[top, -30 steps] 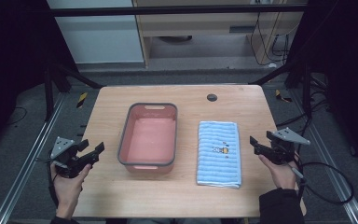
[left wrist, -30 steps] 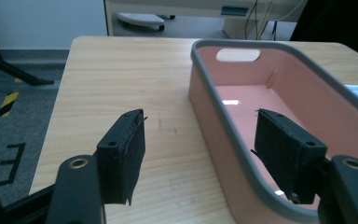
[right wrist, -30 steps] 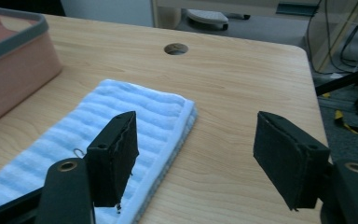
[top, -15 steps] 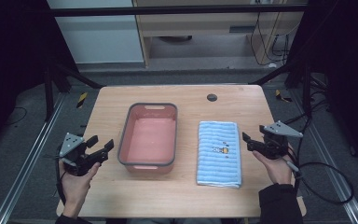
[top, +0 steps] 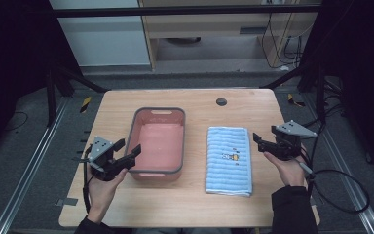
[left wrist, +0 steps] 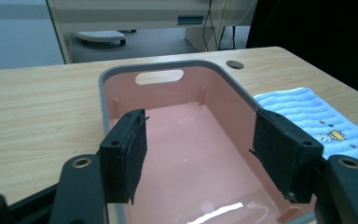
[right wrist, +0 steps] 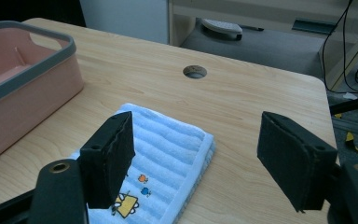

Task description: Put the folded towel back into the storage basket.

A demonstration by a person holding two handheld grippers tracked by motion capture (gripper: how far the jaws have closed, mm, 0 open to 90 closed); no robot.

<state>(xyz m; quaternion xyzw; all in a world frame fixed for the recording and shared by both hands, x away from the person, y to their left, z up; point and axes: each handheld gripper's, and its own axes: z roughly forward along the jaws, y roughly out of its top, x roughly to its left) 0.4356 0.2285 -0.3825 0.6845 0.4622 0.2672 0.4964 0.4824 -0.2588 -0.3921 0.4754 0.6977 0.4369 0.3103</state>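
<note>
Two tools over a wooden table, both spread wide, nothing gripped. Pink basin sits left of centre, empty. Folded blue towel lies flat just right of the basin, apart from it. Left tool hovers at the basin's near left corner, jaws pointing into it. Right tool sits beside the towel's right edge, not touching.

We see wooden table on grey floor; pale cabinet behind; cables hanging; dim surroundings.
</note>
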